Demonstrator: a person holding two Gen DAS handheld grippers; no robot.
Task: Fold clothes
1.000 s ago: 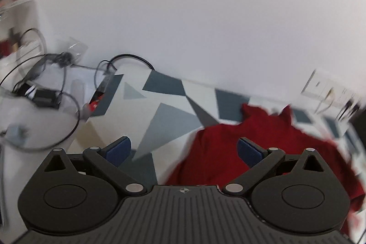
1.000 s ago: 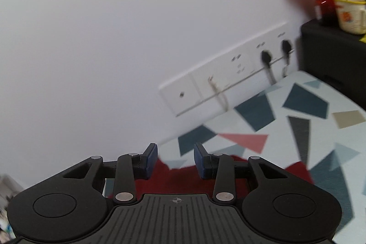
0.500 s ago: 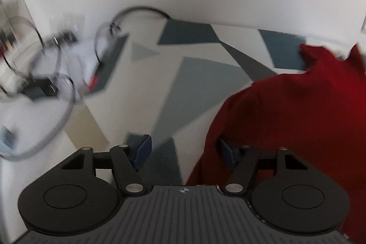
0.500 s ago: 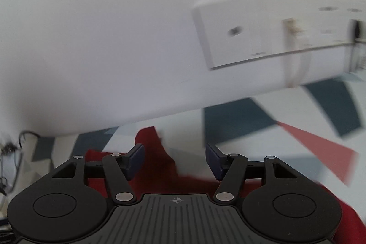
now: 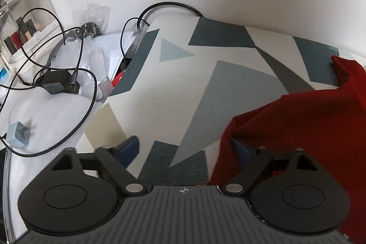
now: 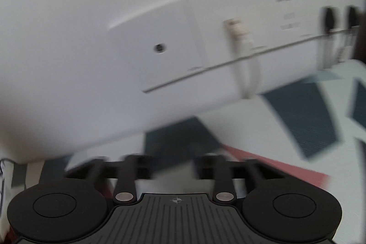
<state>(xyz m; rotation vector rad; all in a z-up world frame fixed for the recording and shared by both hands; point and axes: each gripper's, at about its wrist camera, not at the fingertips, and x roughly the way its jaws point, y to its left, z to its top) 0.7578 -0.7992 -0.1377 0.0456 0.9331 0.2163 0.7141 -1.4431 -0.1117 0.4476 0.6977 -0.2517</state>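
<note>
- We see the left hand-held gripper (image 5: 184,146) low over a counter (image 5: 173,84) covered in grey, teal and white shapes.
- Its jaws are opening and stand wide, with bare counter between them.
- A red garment (image 5: 304,127) lies on the right of the counter in the left view. Its near edge drapes over the right finger (image 5: 242,149), partly hiding the blue pad, and no pad presses on it.
- Left of the counter, a black charger (image 5: 58,81) with looping cables (image 5: 89,106) sits on white foam, beside a small blue plug (image 5: 19,132) and a clear box (image 5: 25,22).
- The right view is blurred. The right hand-held gripper (image 6: 175,166) has its jaws about half apart and opening, with nothing between them that we can make out.
- Beyond it a white socket panel (image 6: 205,56) on the wall carries 2 dark plugs (image 6: 329,20) and a pale cable (image 6: 249,74).
</note>
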